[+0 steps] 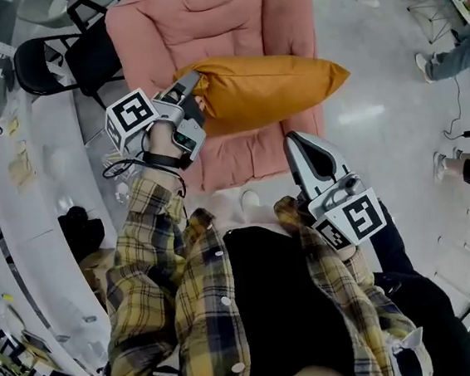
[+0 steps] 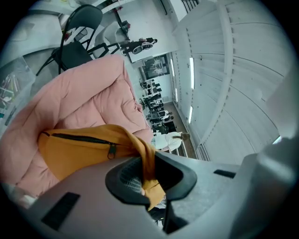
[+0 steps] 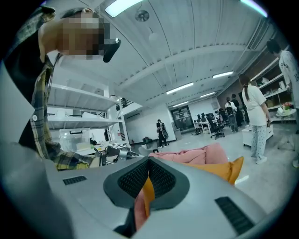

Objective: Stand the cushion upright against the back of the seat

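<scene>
An orange cushion (image 1: 266, 88) lies flat across the pink padded seat (image 1: 225, 17), one corner sticking out past the seat's right side. My left gripper (image 1: 191, 83) is shut on the cushion's left end. In the left gripper view a fold of orange fabric (image 2: 147, 158) next to the zip is pinched at the left gripper (image 2: 147, 179), and the pink seat (image 2: 79, 102) rises behind it. My right gripper (image 1: 301, 143) hovers at the seat's front right edge, jaws together and holding nothing. In its own view the right gripper (image 3: 147, 186) faces the orange cushion (image 3: 219, 169) and the pink seat (image 3: 205, 153).
A black folding chair (image 1: 63, 63) stands left of the seat. A curved white bench (image 1: 20, 205) with clutter runs down the left. People's legs (image 1: 446, 52) and a cable (image 1: 463, 130) are on the floor at the right. A person (image 3: 254, 112) stands further off.
</scene>
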A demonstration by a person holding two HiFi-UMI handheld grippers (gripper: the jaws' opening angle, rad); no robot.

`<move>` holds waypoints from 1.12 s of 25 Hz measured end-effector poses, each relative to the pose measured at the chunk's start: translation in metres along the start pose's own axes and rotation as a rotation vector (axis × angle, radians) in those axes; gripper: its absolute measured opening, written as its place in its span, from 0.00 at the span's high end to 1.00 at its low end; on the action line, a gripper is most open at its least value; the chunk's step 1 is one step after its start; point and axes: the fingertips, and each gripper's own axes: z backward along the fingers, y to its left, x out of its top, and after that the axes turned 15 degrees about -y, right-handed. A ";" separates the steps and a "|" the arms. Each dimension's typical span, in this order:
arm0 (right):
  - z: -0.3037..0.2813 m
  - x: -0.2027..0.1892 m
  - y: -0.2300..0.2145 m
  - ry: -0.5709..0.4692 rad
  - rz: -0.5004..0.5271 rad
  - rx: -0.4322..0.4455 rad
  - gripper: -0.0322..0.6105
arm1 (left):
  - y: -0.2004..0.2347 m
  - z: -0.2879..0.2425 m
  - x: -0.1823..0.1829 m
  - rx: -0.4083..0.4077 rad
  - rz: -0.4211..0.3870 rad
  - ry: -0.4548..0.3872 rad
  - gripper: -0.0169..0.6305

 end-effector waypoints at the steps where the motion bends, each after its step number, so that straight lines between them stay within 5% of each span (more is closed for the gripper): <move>1: -0.015 0.000 -0.007 0.004 -0.001 -0.003 0.92 | 0.000 -0.015 0.012 0.004 -0.004 0.007 0.91; 12: -0.085 -0.023 -0.042 0.046 -0.018 -0.061 0.92 | 0.025 -0.109 0.081 0.045 -0.040 0.061 0.91; 28: -0.130 -0.039 -0.069 0.107 -0.020 -0.111 0.92 | 0.069 -0.201 0.133 0.136 -0.017 0.110 0.88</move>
